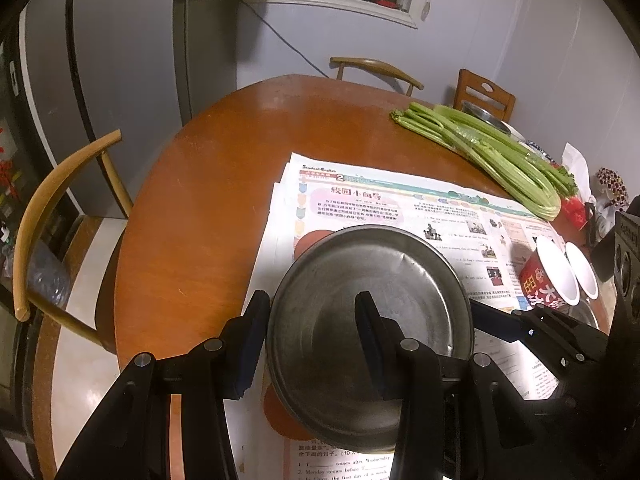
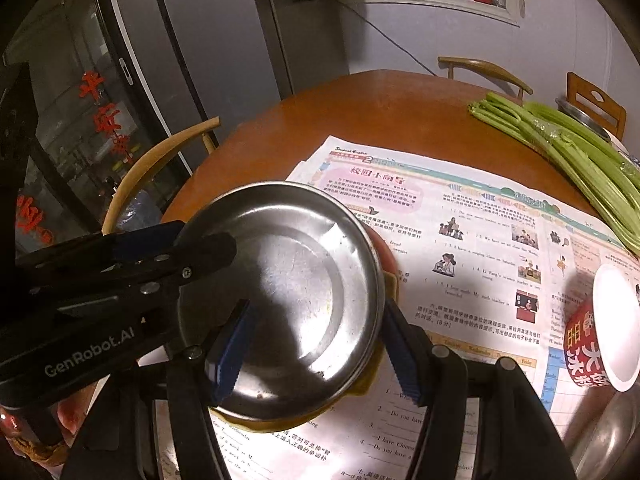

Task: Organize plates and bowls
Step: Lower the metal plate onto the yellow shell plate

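A round steel plate (image 1: pixel 372 320) rests on an orange dish (image 1: pixel 280 412) over newspaper; it also shows in the right wrist view (image 2: pixel 288 292). My left gripper (image 1: pixel 312 328) straddles the plate's left rim, one finger outside, one over the plate, with a wide gap. My right gripper (image 2: pixel 320 344) straddles the plate's right rim, one finger on the plate, one outside, also wide apart. The left gripper shows in the right wrist view (image 2: pixel 208 248) at the plate's left rim. Two red bowls (image 1: pixel 548 280) with white insides lie on their sides at the right.
Newspaper (image 1: pixel 400 216) covers the near part of the round wooden table (image 1: pixel 224 184). Celery (image 1: pixel 492 152) lies at the far right beside a steel bowl (image 1: pixel 486 118). Chairs (image 1: pixel 44 216) stand around the table. A steel basin rim (image 2: pixel 608 440) sits at the near right.
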